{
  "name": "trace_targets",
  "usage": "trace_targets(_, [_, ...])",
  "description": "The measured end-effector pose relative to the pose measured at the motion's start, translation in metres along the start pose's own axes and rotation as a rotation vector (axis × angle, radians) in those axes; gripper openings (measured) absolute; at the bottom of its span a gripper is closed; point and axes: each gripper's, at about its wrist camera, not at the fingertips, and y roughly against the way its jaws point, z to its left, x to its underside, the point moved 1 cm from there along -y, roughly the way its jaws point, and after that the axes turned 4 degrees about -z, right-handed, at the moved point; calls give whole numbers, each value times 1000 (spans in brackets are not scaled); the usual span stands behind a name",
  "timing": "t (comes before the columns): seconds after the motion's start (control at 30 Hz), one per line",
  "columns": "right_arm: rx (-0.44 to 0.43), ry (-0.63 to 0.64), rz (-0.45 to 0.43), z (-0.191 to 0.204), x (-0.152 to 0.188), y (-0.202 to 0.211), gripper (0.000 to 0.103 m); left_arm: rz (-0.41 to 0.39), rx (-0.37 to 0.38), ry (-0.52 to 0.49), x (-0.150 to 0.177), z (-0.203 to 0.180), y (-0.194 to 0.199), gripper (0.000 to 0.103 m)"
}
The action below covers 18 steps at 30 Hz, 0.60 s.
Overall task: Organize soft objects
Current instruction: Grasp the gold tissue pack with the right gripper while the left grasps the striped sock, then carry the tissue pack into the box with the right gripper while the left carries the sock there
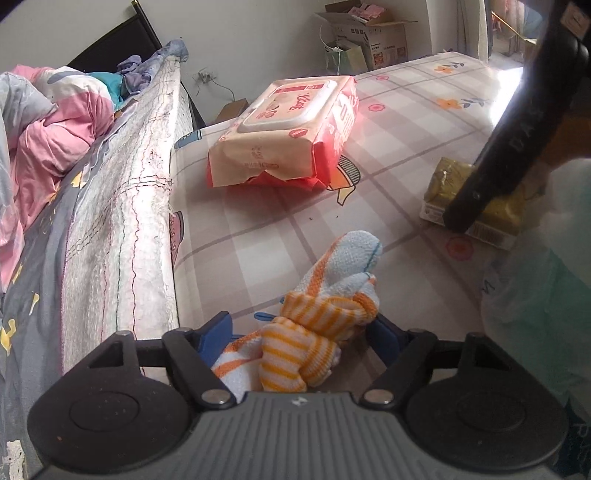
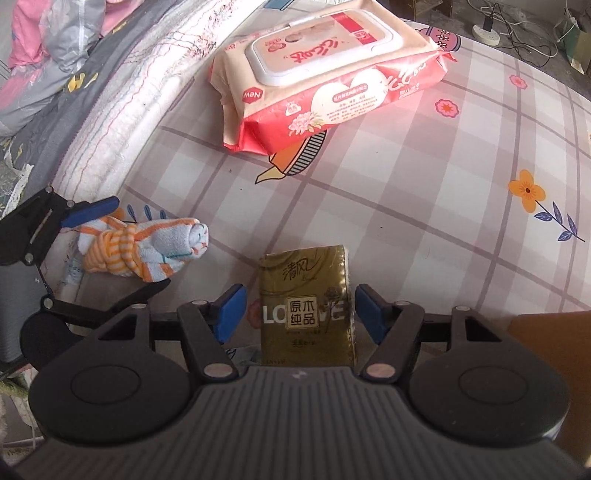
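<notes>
A knotted orange-striped and pale blue sock bundle [image 1: 325, 317] lies on the checked sheet between the blue pads of my left gripper [image 1: 299, 332], which is open around it. It also shows in the right wrist view [image 2: 144, 247], with the left gripper [image 2: 110, 251] around its near end. A gold tissue pack [image 2: 306, 306] lies between the blue pads of my open right gripper [image 2: 299, 310], with gaps on both sides. The pack also shows in the left wrist view [image 1: 476, 206], partly behind the right gripper's black arm. A large red and cream wet-wipes pack [image 1: 288, 129] lies further back, and it shows in the right wrist view too [image 2: 325, 74].
A raised quilted mattress edge [image 1: 122, 221] with pink and grey bedding [image 1: 44, 140] runs along the left. Cardboard boxes [image 1: 373, 33] stand by the far wall. A white-green plastic bag [image 1: 539, 302] is at the right. A brown cardboard edge [image 2: 550, 332] sits at right.
</notes>
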Motion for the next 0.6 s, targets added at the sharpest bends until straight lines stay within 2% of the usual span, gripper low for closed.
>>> trace_targets(0.03, [2,-2,4,0,1,-3,62,2,8,21,-2,2,0,67])
trace_targets(0.07, [3,2,-8,0,2,-2,54,6,9,38,-3,2,-1,56])
trace_targets(0.1, [9,7,-17,1,3,-2,54,12,5,52,-4,3,-2,50])
trace_targets(0.17, [-3,-14,-34,-2,4,0,52,22,-17,90,-7,5,-1,45])
trace_targets(0.27, [-38,-58,-67,-8,4,8,51,22,-16,198,-12,17,6,43])
trace_targets(0.37, [-81,-91,-126,-13,4,31,51,-8,-19,271,-19,26,29,43])
trace_targets(0.5, [-131,-124,-234,-20,11,92,51,-79,23,342,-30,27,76,43])
trace_targets(0.6, [-163,-148,-319,-30,34,148,51,-151,89,366,-38,14,115,43])
